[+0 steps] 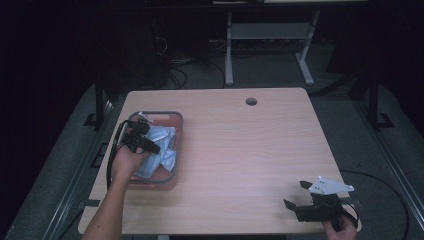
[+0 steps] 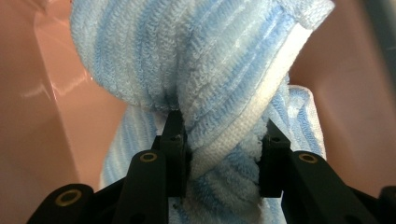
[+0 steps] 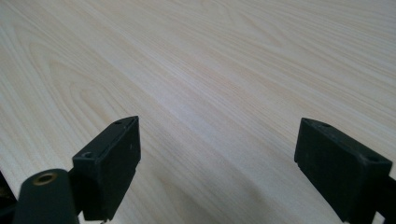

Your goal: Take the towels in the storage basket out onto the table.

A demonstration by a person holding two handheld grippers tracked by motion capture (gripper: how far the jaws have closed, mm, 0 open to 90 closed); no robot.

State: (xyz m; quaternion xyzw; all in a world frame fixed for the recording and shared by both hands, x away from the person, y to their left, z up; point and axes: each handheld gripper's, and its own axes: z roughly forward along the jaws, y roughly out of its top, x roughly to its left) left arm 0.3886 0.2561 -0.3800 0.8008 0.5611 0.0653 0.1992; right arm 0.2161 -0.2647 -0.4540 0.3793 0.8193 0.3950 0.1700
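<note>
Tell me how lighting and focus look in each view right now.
High view: dim, room behind nearly black, table lit evenly, basket soft. Left gripper view: bright, towel weave sharp, pink wall glare at left. Right gripper view: wood grain clear, open right gripper jaws slightly soft.

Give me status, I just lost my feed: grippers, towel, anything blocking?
Left gripper shut on blue striped towel in pink basket. Right gripper open over bare table. Nothing blocking.
</note>
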